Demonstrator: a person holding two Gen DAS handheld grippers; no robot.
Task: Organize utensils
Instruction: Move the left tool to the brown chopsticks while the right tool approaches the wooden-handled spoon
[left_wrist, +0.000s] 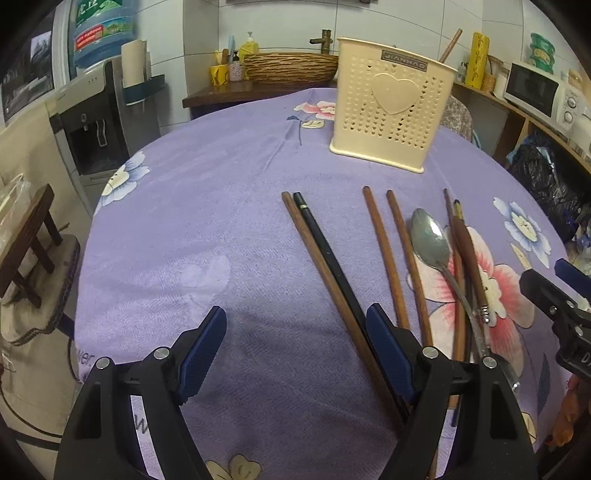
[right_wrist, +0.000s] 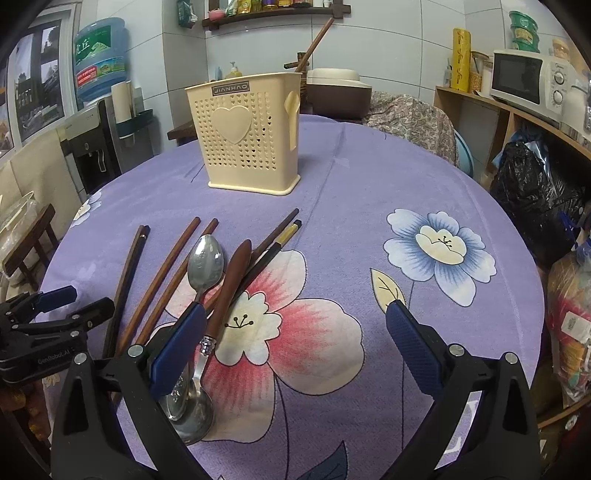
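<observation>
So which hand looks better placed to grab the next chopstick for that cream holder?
Probably the left. The open left gripper has the brown-and-black chopstick pair right by its finger; the open right gripper hovers over bare tablecloth beside the spoon pile. The holder stands ahead.

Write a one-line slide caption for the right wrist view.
Open right tool above a flowered tablecloth, with chopsticks and spoons beside it and a cream holder behind.

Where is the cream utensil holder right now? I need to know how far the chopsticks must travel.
The cream utensil holder stands upright at the table's far side, beyond the row of chopsticks and the metal spoon; one chopstick already pokes from it.
</observation>
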